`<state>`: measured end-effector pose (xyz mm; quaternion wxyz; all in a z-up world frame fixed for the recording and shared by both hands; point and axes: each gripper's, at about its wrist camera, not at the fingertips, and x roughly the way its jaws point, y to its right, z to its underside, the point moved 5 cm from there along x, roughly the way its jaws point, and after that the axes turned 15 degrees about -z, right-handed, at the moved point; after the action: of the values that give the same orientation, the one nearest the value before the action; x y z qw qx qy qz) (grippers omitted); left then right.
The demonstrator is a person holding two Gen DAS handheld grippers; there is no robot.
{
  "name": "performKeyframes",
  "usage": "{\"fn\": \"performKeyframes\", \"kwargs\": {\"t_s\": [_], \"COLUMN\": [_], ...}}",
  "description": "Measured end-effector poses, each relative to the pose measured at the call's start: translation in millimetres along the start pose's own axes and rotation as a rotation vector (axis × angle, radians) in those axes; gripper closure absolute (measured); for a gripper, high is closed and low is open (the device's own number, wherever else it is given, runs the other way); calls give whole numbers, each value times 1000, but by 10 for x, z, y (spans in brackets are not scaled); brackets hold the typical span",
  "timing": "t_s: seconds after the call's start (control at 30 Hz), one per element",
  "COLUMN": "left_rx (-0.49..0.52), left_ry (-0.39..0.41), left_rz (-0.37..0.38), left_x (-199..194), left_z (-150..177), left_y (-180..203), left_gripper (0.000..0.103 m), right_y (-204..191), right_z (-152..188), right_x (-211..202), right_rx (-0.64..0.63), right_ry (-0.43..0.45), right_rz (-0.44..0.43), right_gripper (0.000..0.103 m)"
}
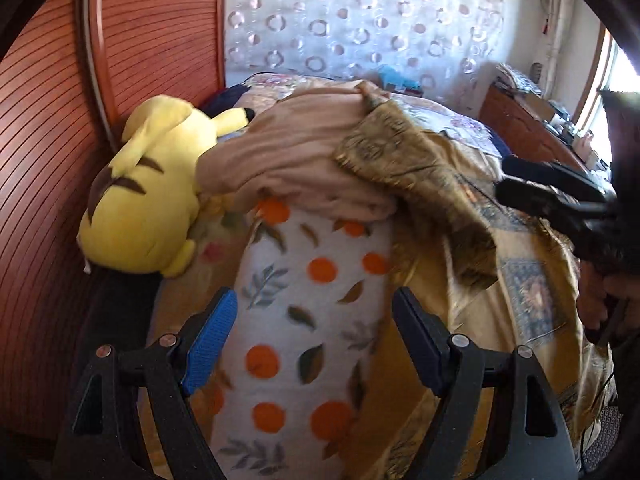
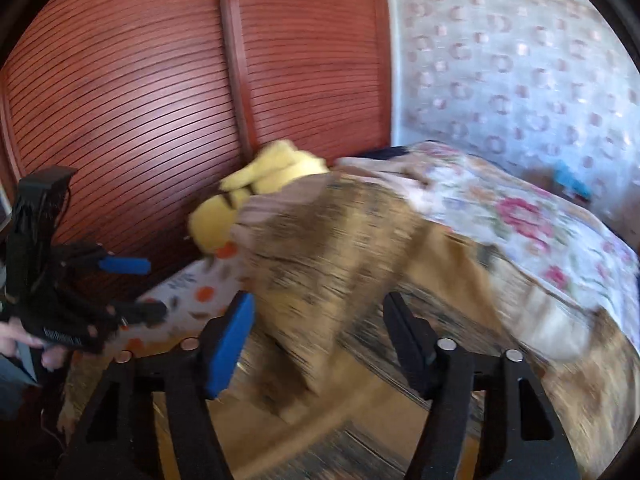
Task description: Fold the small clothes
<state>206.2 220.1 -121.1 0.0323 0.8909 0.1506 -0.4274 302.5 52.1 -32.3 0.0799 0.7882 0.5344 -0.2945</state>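
the orange-print cloth (image 1: 312,320) is seen lengthwise straight ahead of the left tongs (image 1: 312,336), nearer them; both left and right tongs (image 2: 318,344) are held wide open, empty.

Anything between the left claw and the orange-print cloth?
Nothing visible. The left claw is open right over the orange-print cloth. The pink garment overlaps only its far end, with the yellow plush beside that.
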Motion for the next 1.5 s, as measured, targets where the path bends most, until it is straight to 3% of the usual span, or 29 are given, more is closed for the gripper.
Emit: {"fn": "performKeyframes", "kwargs": {"t_s": [0.13,0.3,0.33,0.43,0.53,0.63,0.83,0.9,0.97,1.07,1.2,1.3,1.43,1.5], "left_rx": [-23,-30,-28,-20,-9,12,59,73,89,104,106,107,136,146], "left_ry": [-6,-8,-8,-9,6,21,21,13,4,-2,-20,-16,6,35], "left_rz": [-17,-19,-16,-6,21,49,85,89,95,91,74,79,103,108], "left_x": [24,4,0,-17,-82,-135,-120,-100,-78,-67,-12,-27,-102,-169], "left_z": [71,131,134,137,121,96,95,114,143,161,194,204,170,126], "left_y": [-131,-205,-195,-135,-24,123,395,462,520,553,550,571,694,791], "left_gripper": [23,23,23,23,23,23,23,23,23,23,23,23,23,20], "right_y": [-30,21,15,76,222,446,1027,1161,1234,1342,1334,1069,1031,1052], "right_z": [-102,-93,-91,-66,-138,-74,448,512,527,535,494,479,731,925], "right_x": [341,655,702,701,405,53,-166,-151,-136,-91,-57,-461,-888,-1149], "right_rx": [-28,-84,-88,-89,-18,48,153,169,181,196,181,173,181,184], "right_ry": [-65,-137,-148,-141,-20,65,-50,-71,-76,-75,-60,-15,14,26], "right_rz": [-24,69,62,68,67,122,287,299,303,288,259,237,270,307], "right_gripper": [43,53,60,94,94,94,94,90,75,61,61,60,36,30]}}
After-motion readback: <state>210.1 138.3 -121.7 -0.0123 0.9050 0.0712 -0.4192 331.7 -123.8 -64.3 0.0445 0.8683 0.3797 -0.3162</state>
